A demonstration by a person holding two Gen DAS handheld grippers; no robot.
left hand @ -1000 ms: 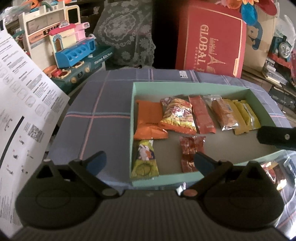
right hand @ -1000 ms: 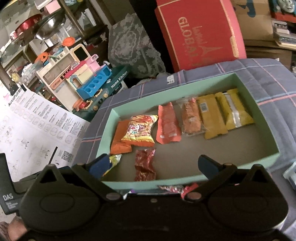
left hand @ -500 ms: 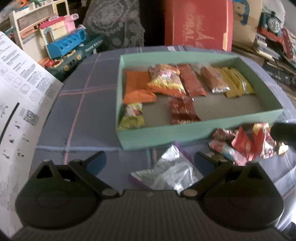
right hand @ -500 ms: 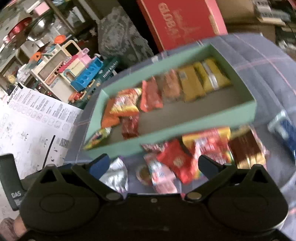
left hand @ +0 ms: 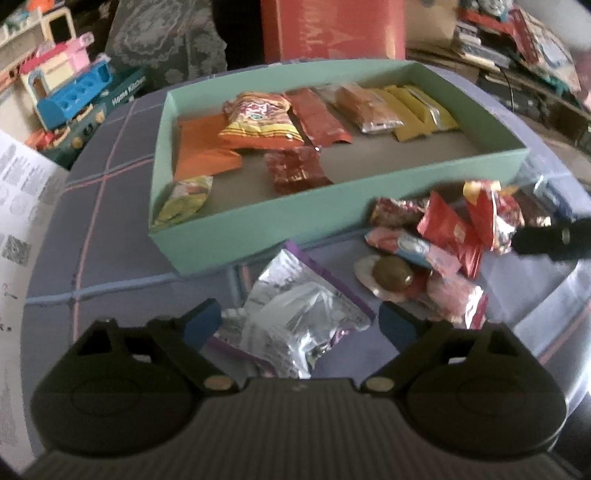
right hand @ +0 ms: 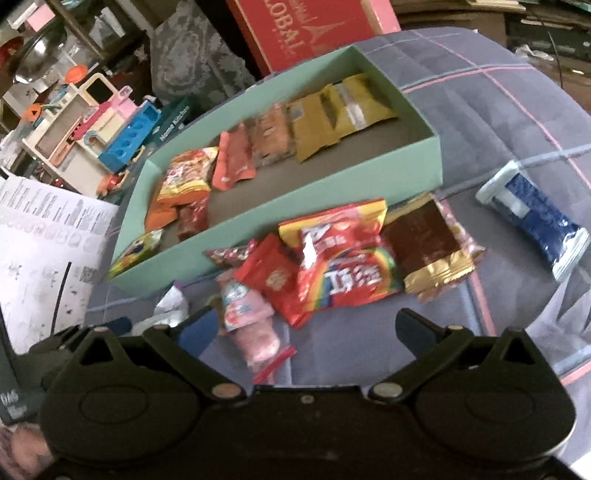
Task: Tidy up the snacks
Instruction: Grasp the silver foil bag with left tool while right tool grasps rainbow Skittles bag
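Note:
A mint green box (left hand: 266,229) (right hand: 258,225) on a checked cloth holds several snack packets laid in a row. Loose snacks lie in front of it: a silver and purple foil packet (left hand: 295,314), a red rainbow bag (right hand: 343,266), a red packet (left hand: 447,232), a pink packet (right hand: 247,317), a brown and gold packet (right hand: 432,247) and a blue packet (right hand: 535,221). My left gripper (left hand: 299,325) hangs over the foil packet, which lies between the closing jaws, pads apart from it. My right gripper (right hand: 306,332) is open above the pink packet, touching nothing.
A red carton (right hand: 310,29) stands behind the box. A toy kitchen set (right hand: 96,129) crowds the far left. A white printed sheet (right hand: 37,258) lies at the left edge of the cloth. The right gripper's black finger (left hand: 554,240) shows over the loose snacks.
Both grippers dropped and drew back from over the box to the loose snacks in front of it. The left jaws narrowed a little around the foil packet.

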